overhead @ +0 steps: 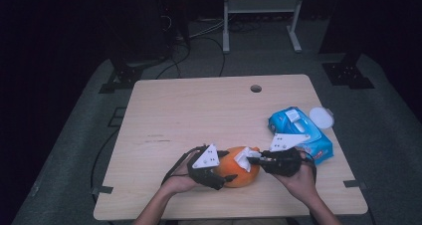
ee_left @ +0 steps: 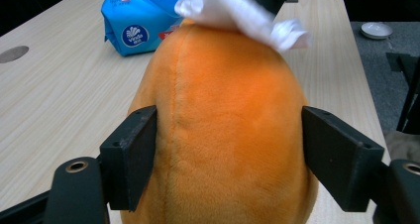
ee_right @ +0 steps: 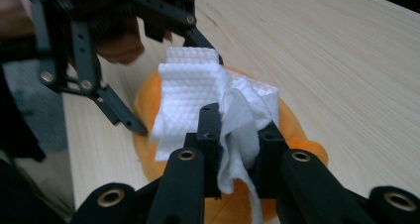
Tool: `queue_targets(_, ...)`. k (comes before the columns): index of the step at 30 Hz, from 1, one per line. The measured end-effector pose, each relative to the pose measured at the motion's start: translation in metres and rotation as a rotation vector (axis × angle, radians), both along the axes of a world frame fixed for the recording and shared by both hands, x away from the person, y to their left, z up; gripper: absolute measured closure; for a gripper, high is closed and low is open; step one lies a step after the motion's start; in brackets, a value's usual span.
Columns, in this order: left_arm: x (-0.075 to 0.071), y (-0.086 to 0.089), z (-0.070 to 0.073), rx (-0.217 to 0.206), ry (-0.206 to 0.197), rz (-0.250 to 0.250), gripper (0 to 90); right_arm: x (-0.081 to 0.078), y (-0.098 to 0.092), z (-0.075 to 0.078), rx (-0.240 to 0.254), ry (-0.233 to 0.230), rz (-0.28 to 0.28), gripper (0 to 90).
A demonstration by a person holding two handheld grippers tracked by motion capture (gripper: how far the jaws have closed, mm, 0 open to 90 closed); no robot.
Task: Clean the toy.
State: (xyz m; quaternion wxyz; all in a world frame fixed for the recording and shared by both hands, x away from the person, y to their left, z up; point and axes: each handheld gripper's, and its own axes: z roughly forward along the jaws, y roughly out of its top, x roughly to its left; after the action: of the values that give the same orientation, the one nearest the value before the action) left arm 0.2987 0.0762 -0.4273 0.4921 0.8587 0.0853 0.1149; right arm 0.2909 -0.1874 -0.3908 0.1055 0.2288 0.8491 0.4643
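Right gripper point(ee_right: 237, 149) clamps wipe point(ee_right: 198, 92), hiding orange plush point(ee_right: 297, 130) top

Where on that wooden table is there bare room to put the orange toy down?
The far left stretch of the light wooden table, from the round hole across to the left edge, lies bare. The near right is crowded: the orange plush toy, both grippers, the white wipe, and the blue wipes pack by the right edge.

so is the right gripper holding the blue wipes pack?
No, the right gripper is clamped on a white wipe over the orange plush toy.
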Motion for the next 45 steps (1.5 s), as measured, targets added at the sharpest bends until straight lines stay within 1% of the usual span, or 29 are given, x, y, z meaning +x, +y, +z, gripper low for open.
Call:
queue_targets(1, 0.002, 0.003, 0.001, -0.02, 0.016, -0.007, 23.1, 0.001, -0.001, -0.001, -0.003, 0.004, -0.001, 77.6)
queue_targets(3, 0.007, 0.008, 0.004, -0.073, 0.062, 0.024, 20.1, 0.002, -0.005, -0.003, -0.008, 0.017, -0.007, 77.6)
queue_targets(4, 0.01, 0.01, 0.004, -0.084, 0.098, 0.05, 18.2, 0.003, -0.007, -0.004, -0.007, 0.025, -0.011, 77.6)
queue_targets(5, 0.012, 0.01, 0.004, -0.083, 0.118, 0.054, 17.9, 0.004, -0.009, -0.005, 0.003, 0.033, -0.015, 77.6)
queue_targets(6, 0.012, 0.01, 0.002, -0.082, 0.116, 0.047, 19.5, 0.004, -0.01, -0.004, 0.011, 0.04, -0.015, 77.6)
queue_targets(8, 0.009, 0.005, 0.001, -0.064, 0.103, 0.042, 23.7, 0.003, -0.007, -0.002, 0.002, 0.024, -0.014, 77.6)
queue_targets(10, 0.006, 0.0, 0.003, -0.051, 0.078, 0.03, 24.6, -0.002, 0.001, 0.001, -0.021, -0.016, 0.002, 77.5)
queue_targets(12, 0.002, -0.004, 0.004, -0.041, 0.056, 0.016, 24.7, -0.007, 0.009, 0.004, -0.021, -0.044, 0.034, 77.5)
queue_targets(14, 0.002, -0.003, 0.004, -0.045, 0.053, 0.018, 23.9, -0.01, 0.014, 0.007, -0.045, -0.062, 0.047, 77.5)
queue_targets(16, 0.007, 0.003, 0.004, -0.066, 0.066, 0.042, 19.0, -0.008, 0.011, 0.007, -0.049, -0.061, 0.046, 77.5)
queue_targets(17, 0.01, 0.005, 0.002, -0.073, 0.079, 0.066, 15.4, -0.007, 0.008, 0.006, -0.043, -0.054, 0.038, 77.4)
queue_targets(18, 0.012, 0.007, 0.0, -0.086, 0.107, 0.084, 12.6, -0.005, 0.004, 0.005, -0.037, -0.046, 0.031, 77.4)
queue_targets(19, 0.015, 0.007, -0.002, -0.103, 0.138, 0.089, 12.7, -0.003, 0.0, 0.003, -0.019, -0.03, 0.026, 77.4)
queue_targets(20, 0.014, 0.007, -0.004, -0.114, 0.153, 0.083, 15.3, -0.001, -0.003, 0.002, 0.001, -0.011, 0.022, 77.4)
queue_targets(22, 0.011, 0.002, -0.002, -0.097, 0.126, 0.07, 22.0, -0.001, -0.004, 0.002, 0.006, -0.009, 0.015, 77.3)
queue_targets(23, 0.011, 0.002, -0.002, -0.097, 0.126, 0.07, 23.4, -0.002, -0.001, 0.003, 0.005, -0.019, 0.021, 77.3)
queue_targets(24, 0.005, -0.005, 0.002, -0.076, 0.106, 0.063, 24.2, -0.004, 0.003, 0.005, 0.003, -0.029, 0.029, 77.3)
queue_targets(27, -0.003, -0.011, 0.006, -0.048, 0.068, 0.028, 24.0, -0.009, 0.015, 0.009, -0.007, -0.047, 0.067, 77.3)
queue_targets(28, -0.003, -0.011, 0.006, -0.048, 0.068, 0.028, 22.6, -0.011, 0.018, 0.01, -0.022, -0.054, 0.077, 77.4)
queue_targets(29, 0.0, -0.007, 0.004, -0.062, 0.077, 0.023, 20.9, -0.012, 0.02, 0.01, -0.04, -0.06, 0.08, 77.4)
queue_targets(31, 0.006, -0.001, 0.001, -0.105, 0.137, 0.041, 17.5, -0.011, 0.016, 0.01, -0.04, -0.055, 0.078, 77.3)
queue_targets(32, 0.008, -0.001, 0.0, -0.117, 0.155, 0.048, 17.2, -0.01, 0.013, 0.01, -0.035, -0.048, 0.073, 77.3)
queue_targets(34, 0.007, -0.001, -0.001, -0.12, 0.152, 0.045, 20.9, -0.008, 0.01, 0.01, -0.029, -0.041, 0.069, 77.3)
queue_targets(35, 0.004, -0.006, 0.002, -0.106, 0.139, 0.048, 22.9, -0.008, 0.01, 0.01, -0.031, -0.039, 0.064, 77.4)
queue_targets(36, 0.004, -0.006, 0.002, -0.106, 0.139, 0.048, 23.6, -0.008, 0.01, 0.01, -0.031, -0.039, 0.064, 77.4)
queue_targets(37, -0.002, -0.013, 0.005, -0.081, 0.108, 0.036, 23.5, -0.011, 0.016, 0.01, -0.043, -0.043, 0.069, 77.3)
queue_targets(40, -0.004, -0.013, 0.004, -0.057, 0.074, 0.015, 23.6, -0.015, 0.023, 0.01, -0.057, -0.048, 0.093, 77.4)
queue_targets(43, -0.001, -0.006, 0.001, -0.062, 0.085, 0.013, 24.5, -0.014, 0.02, 0.012, -0.063, -0.055, 0.092, 77.4)
queue_targets(45, 0.001, -0.002, 0.0, -0.069, 0.094, 0.01, 24.3, -0.013, 0.013, 0.014, -0.071, -0.063, 0.071, 77.5)
